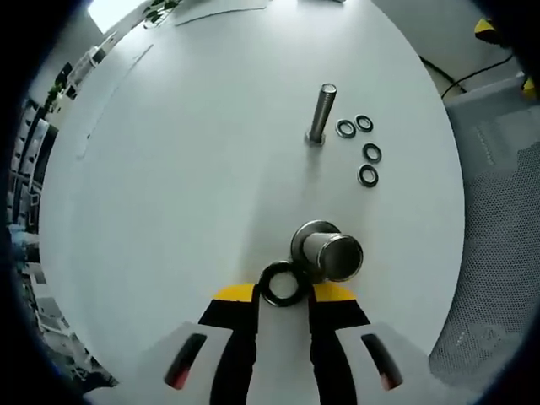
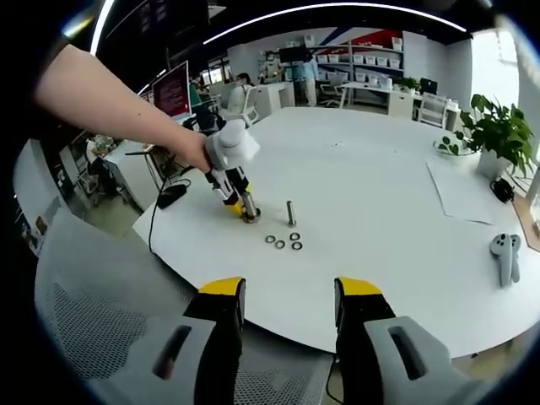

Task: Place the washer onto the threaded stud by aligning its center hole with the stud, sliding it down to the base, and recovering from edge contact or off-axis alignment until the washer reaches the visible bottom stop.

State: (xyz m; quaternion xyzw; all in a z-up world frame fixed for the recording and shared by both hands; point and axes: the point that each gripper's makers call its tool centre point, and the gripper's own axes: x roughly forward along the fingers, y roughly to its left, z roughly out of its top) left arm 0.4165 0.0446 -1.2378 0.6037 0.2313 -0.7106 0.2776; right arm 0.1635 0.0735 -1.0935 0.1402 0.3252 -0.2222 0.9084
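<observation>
In the left gripper view my left gripper (image 1: 283, 295) is shut on a black washer (image 1: 283, 284), held flat between its yellow-tipped jaws. The washer sits just left of the top of a thick metal stud (image 1: 329, 251), off its axis and against its edge, not over it. In the right gripper view a person's hand holds the left gripper (image 2: 240, 202) down at that stud (image 2: 251, 216) near the table's edge. My right gripper (image 2: 291, 291) hangs open in front of the table with nothing between its jaws.
A thinner upright threaded stud (image 1: 321, 112) (image 2: 290, 213) stands farther on, with several loose washers (image 1: 368, 152) (image 2: 283, 242) beside it on the white table (image 2: 380, 219). A mesh chair (image 2: 93, 329) is below left. A controller (image 2: 504, 253), paper (image 2: 462, 190) and plant (image 2: 498, 126) lie right.
</observation>
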